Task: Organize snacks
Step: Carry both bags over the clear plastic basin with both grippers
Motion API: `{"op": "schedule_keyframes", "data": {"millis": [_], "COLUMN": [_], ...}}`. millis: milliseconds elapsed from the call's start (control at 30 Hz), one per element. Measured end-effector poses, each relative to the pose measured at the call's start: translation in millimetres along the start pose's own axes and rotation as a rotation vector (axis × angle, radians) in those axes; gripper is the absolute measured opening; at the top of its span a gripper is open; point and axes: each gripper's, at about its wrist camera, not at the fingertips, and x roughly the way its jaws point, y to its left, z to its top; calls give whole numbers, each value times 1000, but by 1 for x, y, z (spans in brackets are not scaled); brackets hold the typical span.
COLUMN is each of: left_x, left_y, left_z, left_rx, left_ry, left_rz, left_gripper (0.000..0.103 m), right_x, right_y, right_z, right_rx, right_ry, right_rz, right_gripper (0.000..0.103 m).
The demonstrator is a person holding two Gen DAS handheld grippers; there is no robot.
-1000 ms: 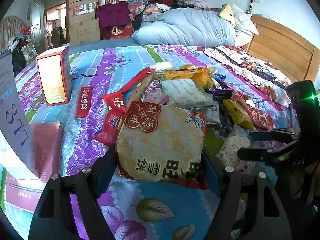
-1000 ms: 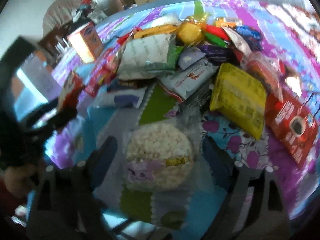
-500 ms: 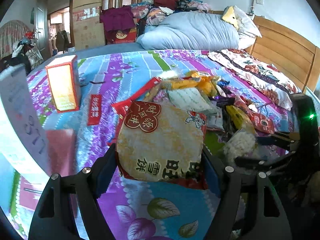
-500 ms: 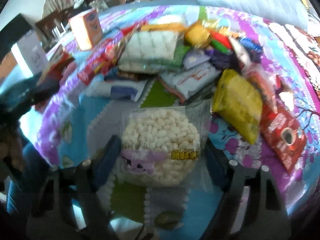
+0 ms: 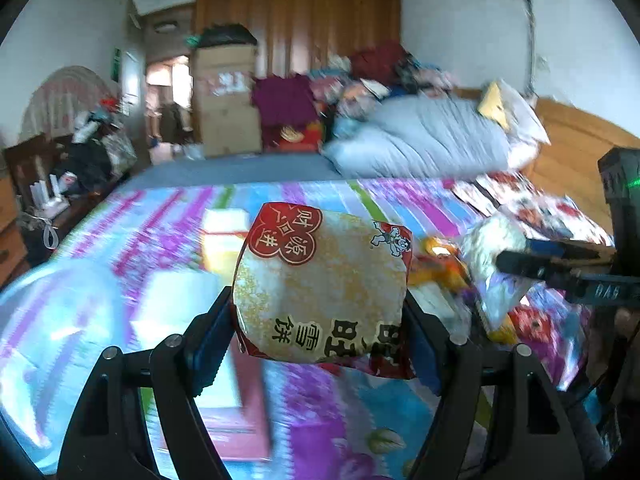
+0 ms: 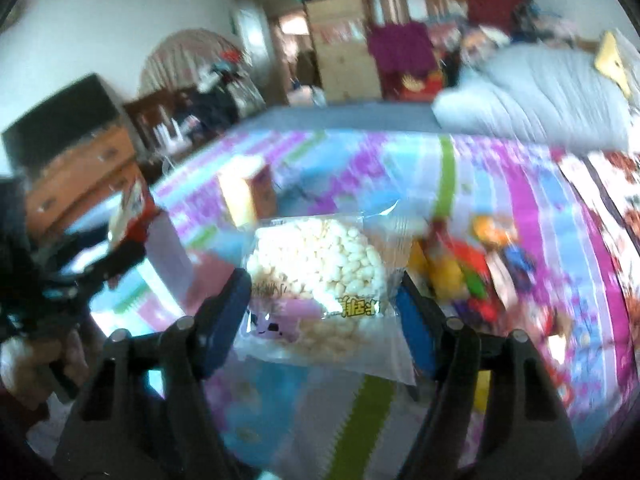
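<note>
Because both views were smeared by motion, most of the bedspread (image 5: pixel 120 240) and the snack pile (image 6: pixel 472 272) on it showed only as coloured streaks, and no print there could be read. Each gripper's lower frame was cut off by the picture edge. The left gripper (image 5: pixel 320 328) clasped a round rice-cracker packet (image 5: pixel 320 284), gold with a red heart badge and red edging, lifted clear of the bed. The right gripper (image 6: pixel 324 316) had its jaws closing on a clear bag of puffed rice cake (image 6: pixel 316 272), white grains with a purple cartoon label, its pads pressing the bag's 2 sides, also held above the bedspread.
</note>
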Motion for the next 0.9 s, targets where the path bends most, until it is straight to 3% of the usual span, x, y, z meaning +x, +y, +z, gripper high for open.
{"op": "schedule_keyframes", "data": {"millis": [267,333,467,533,567,667,733,900], "left_x": [-40,-48,-55,-56,-56,-56,-55,-56], "left_y": [95,125,183,205,215,241,251,252], "left_z": [17,15,1,-10,-15,-32,-45,-65], "left_rx": [-128,-165,-248,-279,-298,-346,-383,-421], "left_ry": [-55,-50,-15,4,10,28,36,21], "left_rz": [185,248,349,379,389,415,416,381], "left_gripper": [78,78,78,78,78,78,78,78], "right_x": [20,31,59,75,84,99,108,117], "right_y": [89,112,161,186,199,225,234,224], "right_z": [62,70,80,82,84,86,84,59], "right_rx": [-78,-90,-130,-156,-172,-206,-244,-252], "right_ry": [-72,-63,-36,-10,2,16,-7,9], "right_rz": [204,254,340,380,393,387,333,260], "right_gripper": [71,49,46,21,18,18,20,20]}}
